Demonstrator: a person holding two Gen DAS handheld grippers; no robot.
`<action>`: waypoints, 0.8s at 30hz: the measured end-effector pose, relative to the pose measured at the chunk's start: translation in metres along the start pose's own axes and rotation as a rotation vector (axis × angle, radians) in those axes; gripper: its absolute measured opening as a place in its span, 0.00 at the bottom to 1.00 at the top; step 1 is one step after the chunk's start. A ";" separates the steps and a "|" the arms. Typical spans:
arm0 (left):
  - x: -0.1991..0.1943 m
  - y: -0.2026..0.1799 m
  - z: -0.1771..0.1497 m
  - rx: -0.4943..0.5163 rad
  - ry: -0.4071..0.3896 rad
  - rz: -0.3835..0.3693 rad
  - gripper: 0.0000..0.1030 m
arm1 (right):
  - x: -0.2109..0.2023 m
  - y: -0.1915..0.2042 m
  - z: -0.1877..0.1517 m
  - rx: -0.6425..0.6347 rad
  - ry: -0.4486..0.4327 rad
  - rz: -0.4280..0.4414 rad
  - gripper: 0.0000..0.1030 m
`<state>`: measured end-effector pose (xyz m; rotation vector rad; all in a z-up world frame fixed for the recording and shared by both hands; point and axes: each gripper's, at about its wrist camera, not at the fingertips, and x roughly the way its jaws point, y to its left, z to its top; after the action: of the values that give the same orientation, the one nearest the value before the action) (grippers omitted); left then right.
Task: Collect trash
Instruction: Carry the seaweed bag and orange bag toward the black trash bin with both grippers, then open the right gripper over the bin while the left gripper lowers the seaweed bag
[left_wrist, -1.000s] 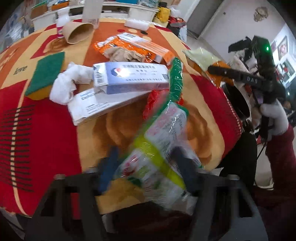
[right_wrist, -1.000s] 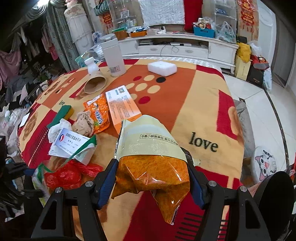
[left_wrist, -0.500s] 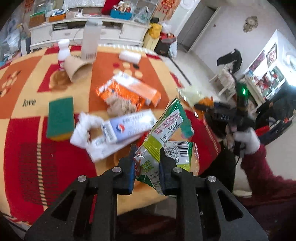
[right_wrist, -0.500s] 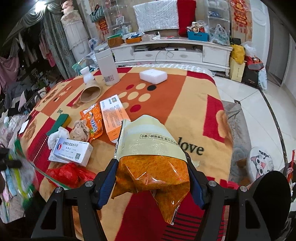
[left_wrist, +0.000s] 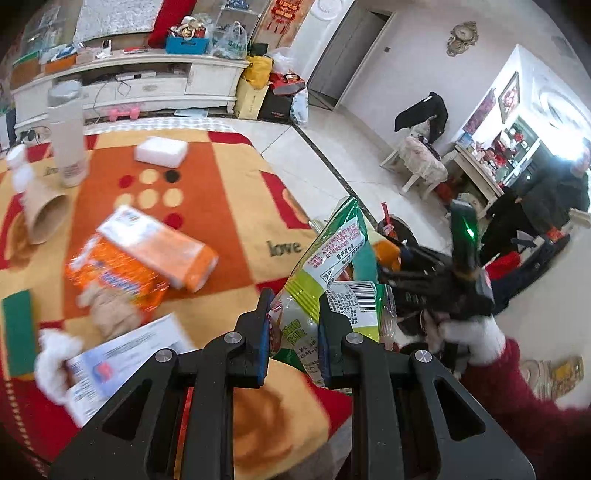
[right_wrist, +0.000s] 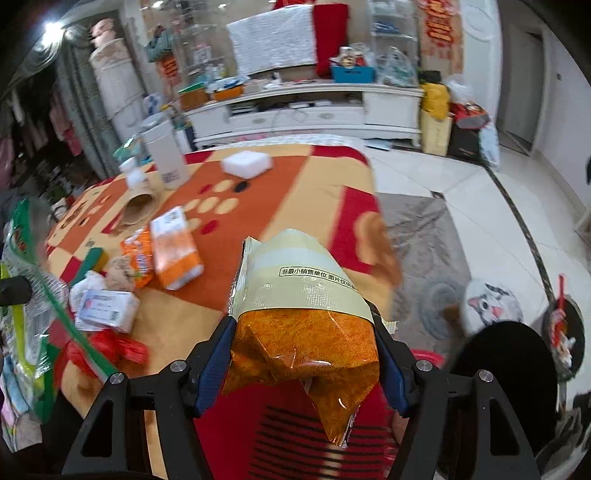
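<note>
My left gripper (left_wrist: 293, 314) is shut on a green and white snack wrapper (left_wrist: 328, 266) and holds it above the table's near right edge. The wrapper also shows at the left of the right wrist view (right_wrist: 22, 295). My right gripper (right_wrist: 306, 343) is shut on an orange and cream snack bag (right_wrist: 303, 306), held above the table's near edge. The right gripper's body and gloved hand appear in the left wrist view (left_wrist: 454, 295). More trash lies on the table: an orange packet (left_wrist: 114, 277), an orange-white box (left_wrist: 159, 247), a medicine box (right_wrist: 105, 308) and a red wrapper (right_wrist: 107, 347).
The table wears a red, orange and cream cloth (left_wrist: 221, 192). A paper cup (left_wrist: 46, 218), a white bottle (left_wrist: 68, 144), a white sponge (left_wrist: 160, 153) and a green sponge (left_wrist: 18, 332) lie on it. A black bin (right_wrist: 565, 332) stands on the tiled floor at right.
My left gripper has lifted the green wrapper off the table and swung right, toward the right gripper. My right gripper has turned right with the orange bag still held.
</note>
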<state>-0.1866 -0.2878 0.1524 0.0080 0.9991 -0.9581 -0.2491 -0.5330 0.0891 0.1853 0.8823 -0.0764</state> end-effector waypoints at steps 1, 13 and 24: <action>0.010 -0.006 0.004 -0.001 0.006 -0.004 0.18 | -0.001 -0.006 -0.001 0.009 0.001 -0.010 0.66; 0.129 -0.082 0.036 -0.020 0.066 -0.003 0.18 | -0.002 -0.123 -0.036 0.111 0.095 -0.214 0.66; 0.206 -0.124 0.044 -0.022 0.121 -0.001 0.18 | 0.009 -0.183 -0.072 0.153 0.193 -0.287 0.66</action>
<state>-0.2019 -0.5207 0.0807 0.0474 1.1213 -0.9557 -0.3239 -0.6990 0.0140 0.2102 1.0925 -0.4002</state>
